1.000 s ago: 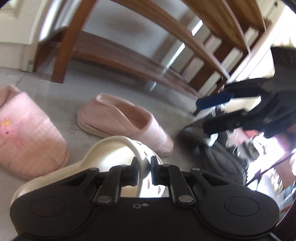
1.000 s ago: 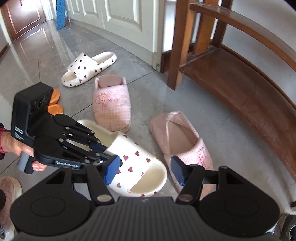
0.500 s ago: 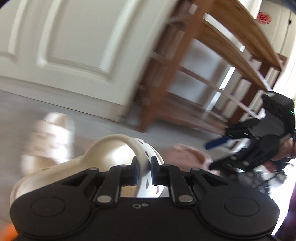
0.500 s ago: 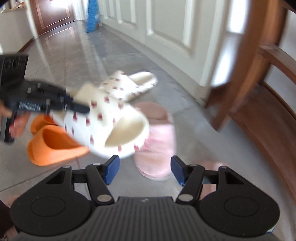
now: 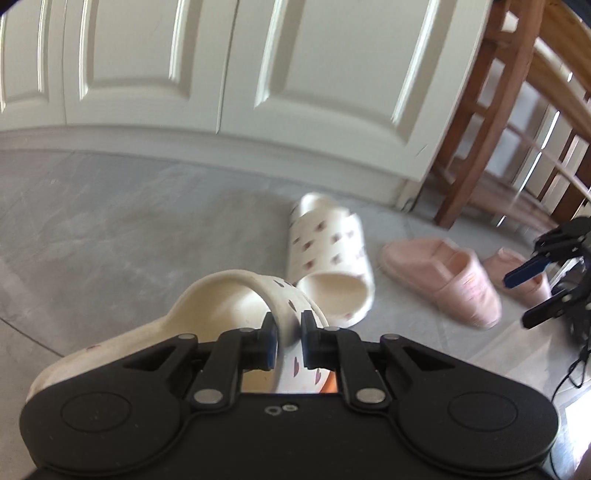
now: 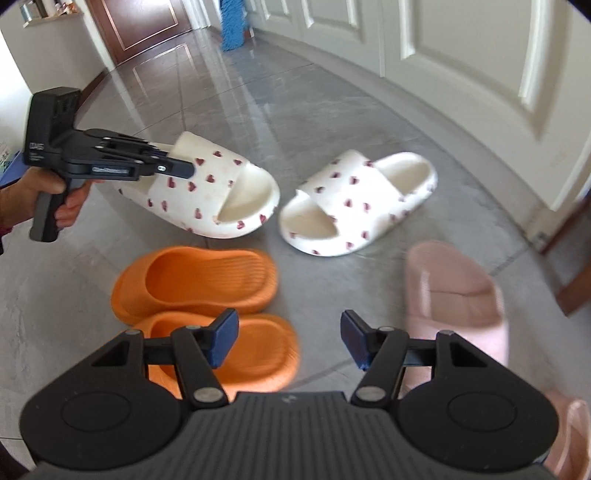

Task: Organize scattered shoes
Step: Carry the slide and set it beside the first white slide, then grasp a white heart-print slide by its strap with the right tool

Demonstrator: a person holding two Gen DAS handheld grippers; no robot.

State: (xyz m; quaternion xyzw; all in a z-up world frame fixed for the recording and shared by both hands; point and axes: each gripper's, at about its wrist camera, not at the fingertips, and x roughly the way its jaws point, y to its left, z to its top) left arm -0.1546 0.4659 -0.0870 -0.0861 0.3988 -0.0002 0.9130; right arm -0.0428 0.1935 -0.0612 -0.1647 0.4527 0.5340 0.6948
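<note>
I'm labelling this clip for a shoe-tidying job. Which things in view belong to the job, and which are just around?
Part of the job:
- held heart slide, clamped in the left gripper
- matching heart slide on the floor
- orange pair
- pink slippers
- wooden shoe rack
- right gripper, open and empty

Just around:
- white panelled doors
- blue brush

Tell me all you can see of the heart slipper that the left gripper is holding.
The held slipper is a cream open-toe slide with dark red hearts, thick-soled and foam-like. The left gripper is shut on its wide strap, pads pinching the strap edge. It hangs tilted above the grey floor, toe toward its mate, which lies on the floor beside it. It is above the orange slippers and touches neither.
</note>
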